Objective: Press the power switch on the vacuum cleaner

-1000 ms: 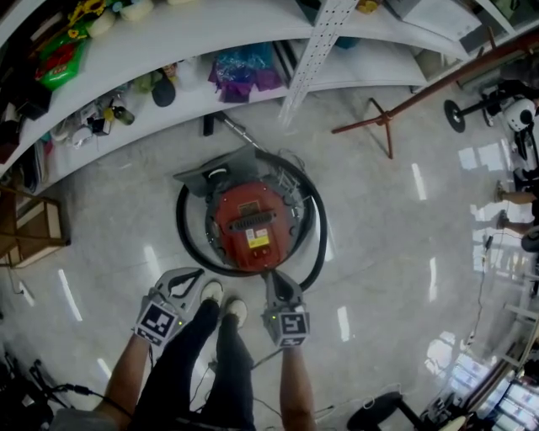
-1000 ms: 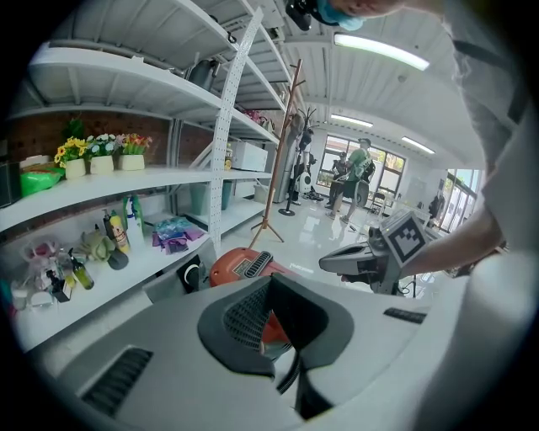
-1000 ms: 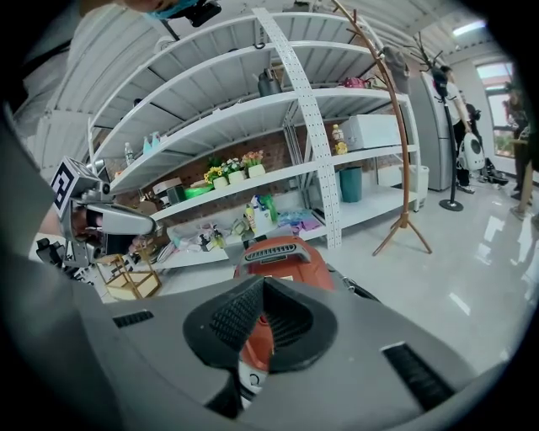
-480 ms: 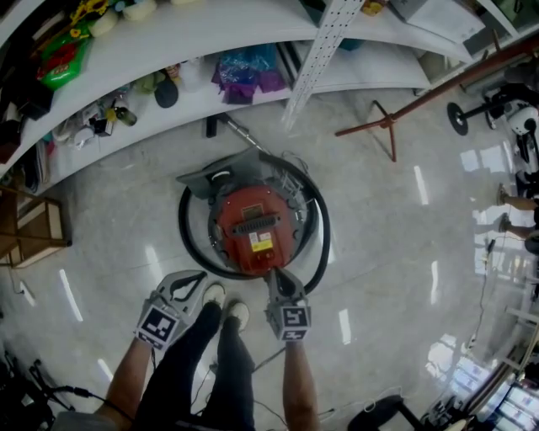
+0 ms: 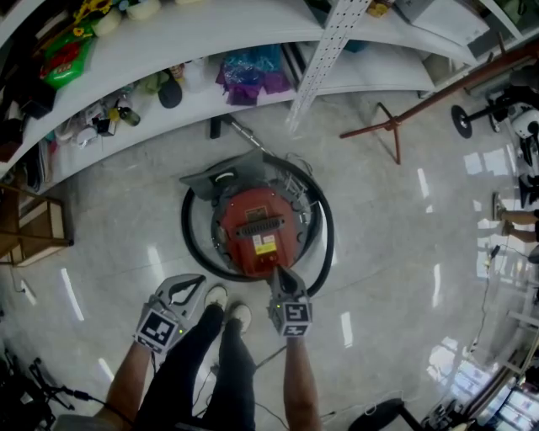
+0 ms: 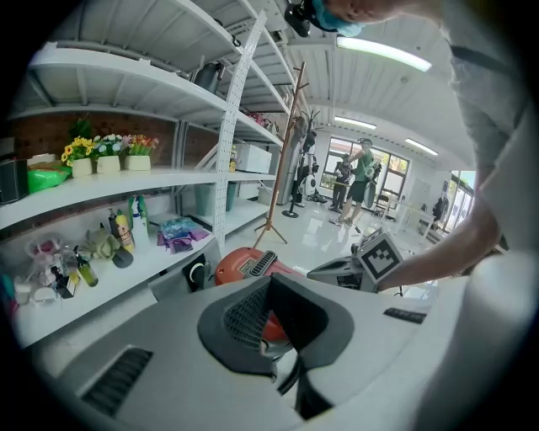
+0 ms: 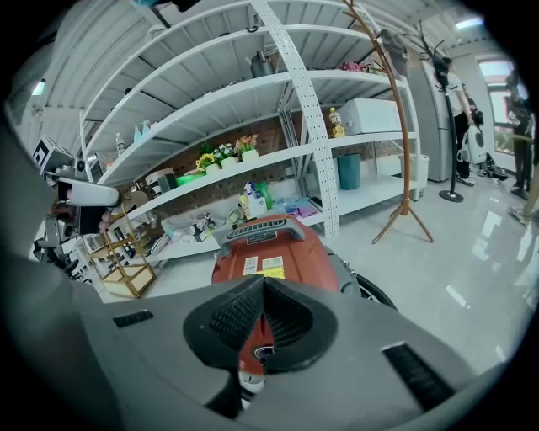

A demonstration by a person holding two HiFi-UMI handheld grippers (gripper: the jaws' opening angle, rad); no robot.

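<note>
The head view looks from above the person steeply down at the floor [image 5: 396,252]. It is far enough back to take in the whole vacuum cleaner [image 5: 257,229] at centre, the white shelves [image 5: 210,25] along the top edge, and the left gripper [image 5: 190,283] and right gripper [image 5: 279,271] at the bottom. The left gripper view rides low on its gripper and faces almost level along the jaws across the room, with the vacuum cleaner just beyond the jaw tips. The right gripper view sits even nearer, with the red body filling its middle, and it faces the shelves. All three views share the vacuum cleaner, the shelves and the wooden coat stand [image 7: 396,126]. The left gripper view also catches the right gripper's marker cube [image 6: 381,256].
</note>
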